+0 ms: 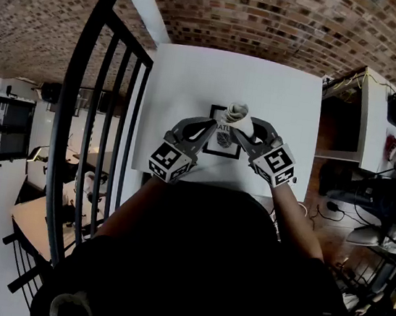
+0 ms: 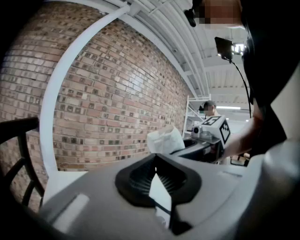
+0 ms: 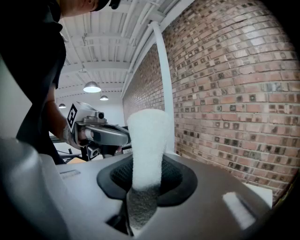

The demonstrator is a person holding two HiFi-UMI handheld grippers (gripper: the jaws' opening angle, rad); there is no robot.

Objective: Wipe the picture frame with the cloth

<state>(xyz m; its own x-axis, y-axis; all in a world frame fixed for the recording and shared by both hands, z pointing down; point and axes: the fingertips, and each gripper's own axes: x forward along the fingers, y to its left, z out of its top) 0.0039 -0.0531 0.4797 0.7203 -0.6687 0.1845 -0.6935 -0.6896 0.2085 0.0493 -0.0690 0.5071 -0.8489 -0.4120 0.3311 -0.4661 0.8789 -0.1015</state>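
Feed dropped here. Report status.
Left gripper shut on frame. Right gripper shut on cloth. Cloth over frame's top, contact unclear. No obstruction seen.

White table beside a black railing, against a brick wall.

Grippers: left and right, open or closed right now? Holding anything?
Left gripper: closed on the edge of the picture frame.
Right gripper: closed on the cloth.
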